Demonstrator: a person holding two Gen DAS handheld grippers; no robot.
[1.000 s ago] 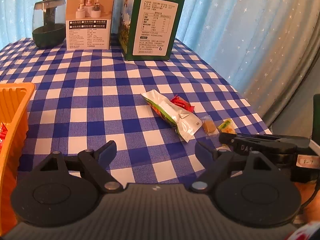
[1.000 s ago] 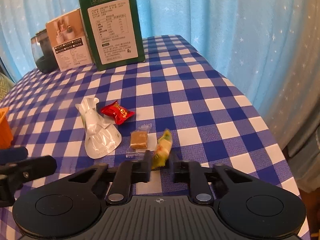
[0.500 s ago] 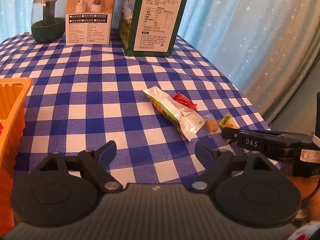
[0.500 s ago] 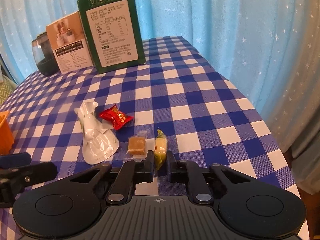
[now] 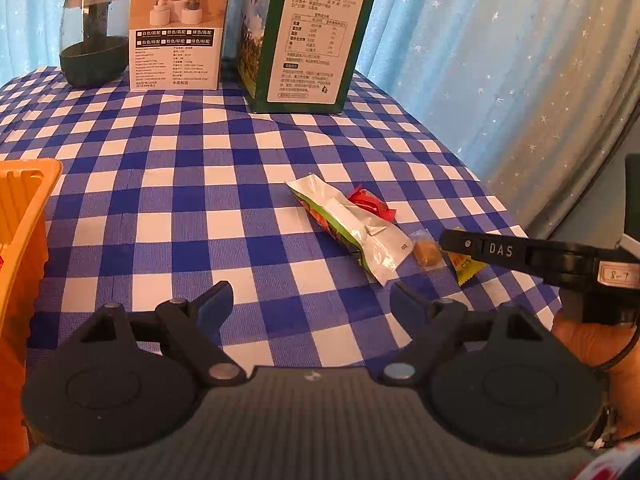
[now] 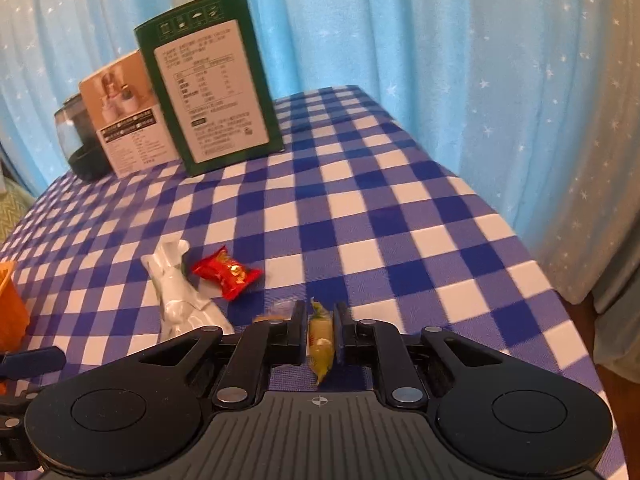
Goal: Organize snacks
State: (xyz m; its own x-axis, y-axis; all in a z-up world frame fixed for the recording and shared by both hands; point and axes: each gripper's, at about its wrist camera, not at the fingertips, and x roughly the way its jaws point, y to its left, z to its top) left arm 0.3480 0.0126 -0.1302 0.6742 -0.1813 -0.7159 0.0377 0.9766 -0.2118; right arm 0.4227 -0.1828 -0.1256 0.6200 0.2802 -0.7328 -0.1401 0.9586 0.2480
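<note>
- Our right gripper [image 6: 319, 334] is clamped on the yellow candy [image 6: 320, 346] over the desk [image 6: 400, 216].
- Our left gripper [image 5: 310, 300] is spread wide, holding nothing, near the orange basket [image 5: 24, 216].

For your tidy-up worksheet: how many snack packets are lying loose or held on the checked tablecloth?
4: a long white packet, a red sweet behind it, a small brown sweet beside it, and a yellow sweet gripped in the right tool. The orange basket may hide more.
</note>
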